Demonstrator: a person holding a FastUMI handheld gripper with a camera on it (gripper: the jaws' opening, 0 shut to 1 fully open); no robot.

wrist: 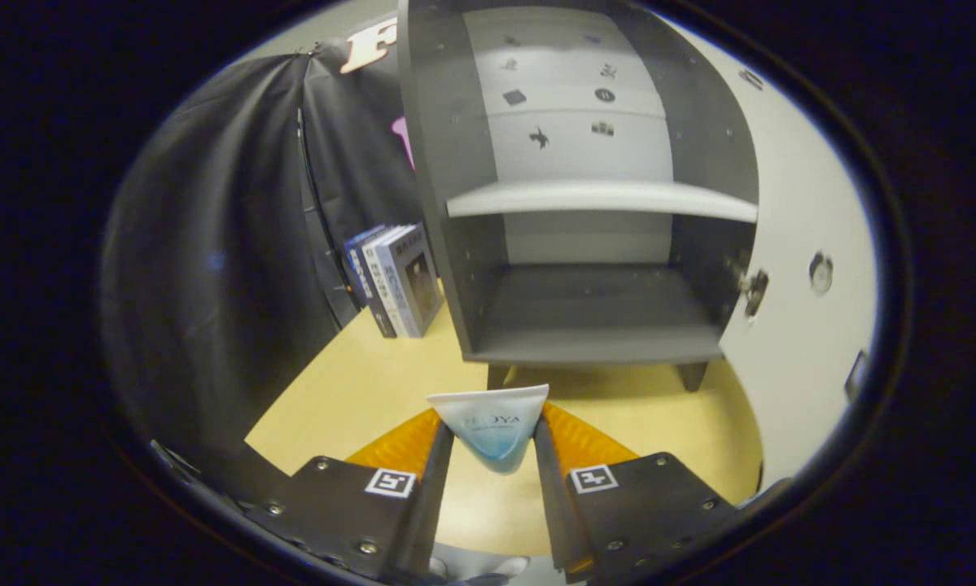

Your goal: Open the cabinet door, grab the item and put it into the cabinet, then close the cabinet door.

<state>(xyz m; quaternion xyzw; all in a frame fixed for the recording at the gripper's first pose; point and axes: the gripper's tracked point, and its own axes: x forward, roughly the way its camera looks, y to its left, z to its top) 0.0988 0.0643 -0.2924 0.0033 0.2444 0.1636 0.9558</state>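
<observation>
A small white tube with a blue lower end (492,427) is held between my two fingers, its flat crimped edge pointing ahead. My gripper (493,435) is shut on it, both fingers pressing its sides. Beyond the fingers stands the dark grey cabinet (455,163) on short legs, seen straight on. Its white door (789,309) is swung wide open to the right, with a round knob. Inside, a light shelf (601,198) divides the cabinet, and the lower compartment floor (593,317) is bare. The tube hangs above the tabletop, just short of the cabinet's bottom edge.
The cabinet rests on a yellow wooden table (357,391). Several books (398,281) stand upright left of the cabinet against the black cloth wall. A metal hinge (752,289) sits at the cabinet's right inner edge.
</observation>
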